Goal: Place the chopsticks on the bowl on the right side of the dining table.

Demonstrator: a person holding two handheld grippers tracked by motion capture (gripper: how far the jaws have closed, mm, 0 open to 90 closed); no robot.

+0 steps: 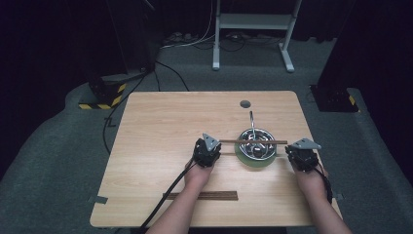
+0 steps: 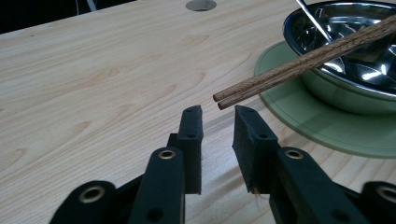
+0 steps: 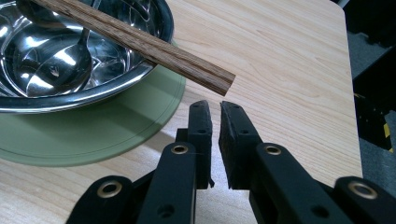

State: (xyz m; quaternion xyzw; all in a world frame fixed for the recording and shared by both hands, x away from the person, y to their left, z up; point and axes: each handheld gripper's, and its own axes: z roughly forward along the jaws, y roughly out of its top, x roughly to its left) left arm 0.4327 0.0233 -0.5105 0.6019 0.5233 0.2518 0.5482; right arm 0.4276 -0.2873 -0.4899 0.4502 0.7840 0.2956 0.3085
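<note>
A lab-like recording room rather than a home; a bare wooden table (image 1: 160, 146) stands on grey carpet (image 1: 53, 161), black curtains (image 1: 58, 39) close it in, cables (image 1: 190, 41) trail across the floor; a white metal stand (image 1: 253, 22) and hazard-striped bases (image 1: 104, 97) sit behind.

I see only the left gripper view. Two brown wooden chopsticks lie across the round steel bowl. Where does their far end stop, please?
Observer: The brown wooden chopsticks pass the round steel bowl and end in the air, just ahead of the right gripper.
Operator: Does that gripper hold them?
Observer: No, nothing is between its jaws, which stand nearly together.
Operator: Are other chopsticks on the table?
Observer: Yes, another dark wooden pair lies flat near the person's edge of the light wooden table.
</note>
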